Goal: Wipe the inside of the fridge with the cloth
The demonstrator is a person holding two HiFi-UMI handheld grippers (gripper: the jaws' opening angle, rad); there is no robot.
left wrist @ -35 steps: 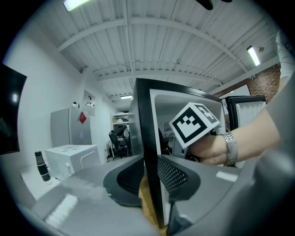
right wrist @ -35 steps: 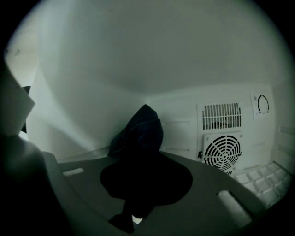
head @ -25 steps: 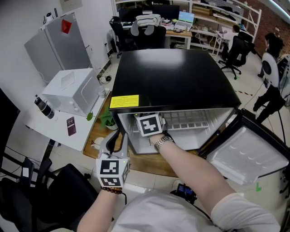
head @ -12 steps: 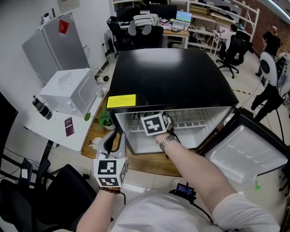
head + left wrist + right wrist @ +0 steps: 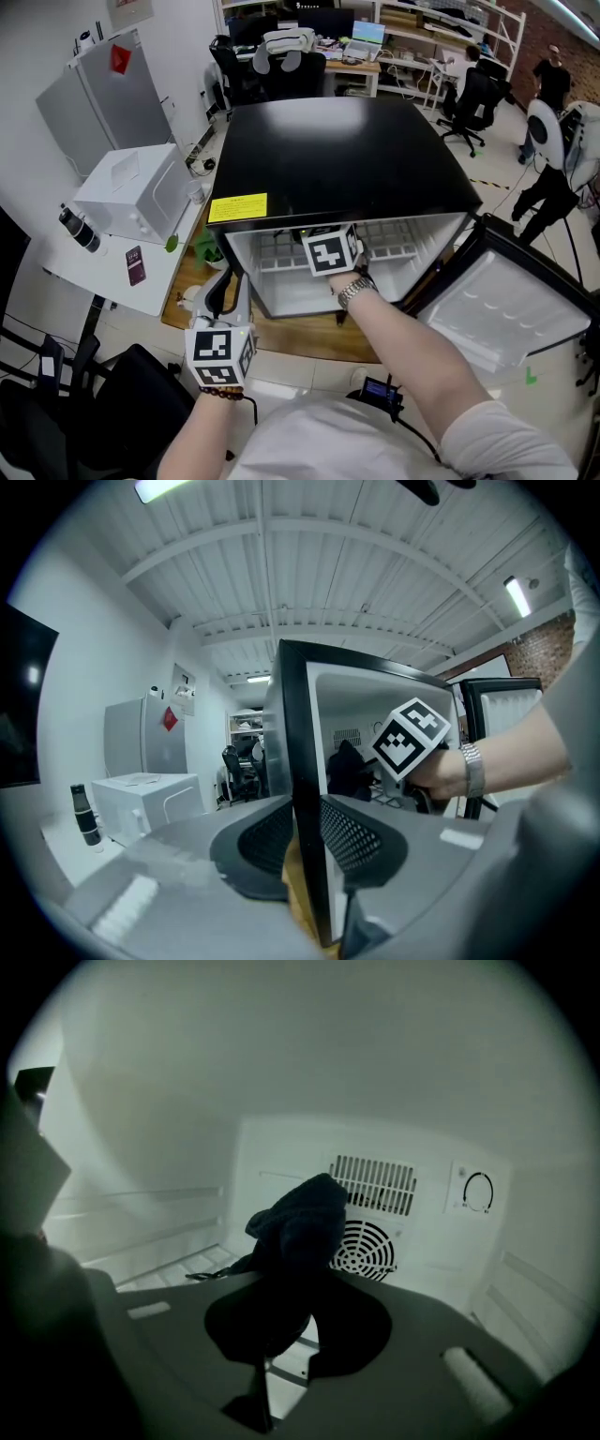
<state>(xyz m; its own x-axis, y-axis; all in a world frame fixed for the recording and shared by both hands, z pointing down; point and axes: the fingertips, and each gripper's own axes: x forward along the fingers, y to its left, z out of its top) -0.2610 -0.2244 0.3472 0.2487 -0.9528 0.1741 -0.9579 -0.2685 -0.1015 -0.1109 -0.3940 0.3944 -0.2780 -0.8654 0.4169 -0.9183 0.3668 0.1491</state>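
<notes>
Grips the fridge (image 5: pixel 295 742) edge in the left claw (image 5: pixel 305 841); pinches the dark cloth (image 5: pixel 300 1222) in the right claw (image 5: pixel 286 1321), near the vent (image 5: pixel 366 1246).

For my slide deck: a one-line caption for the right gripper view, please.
Right gripper, shut on a dark cloth, inside the fridge, facing its rear vent.

Bright ceiling lights (image 5: pixel 517 594) fill the room, with glare on the black fridge (image 5: pixel 347 159). Its inside is dim, perhaps soft; both gripper views darken at the edges.
</notes>
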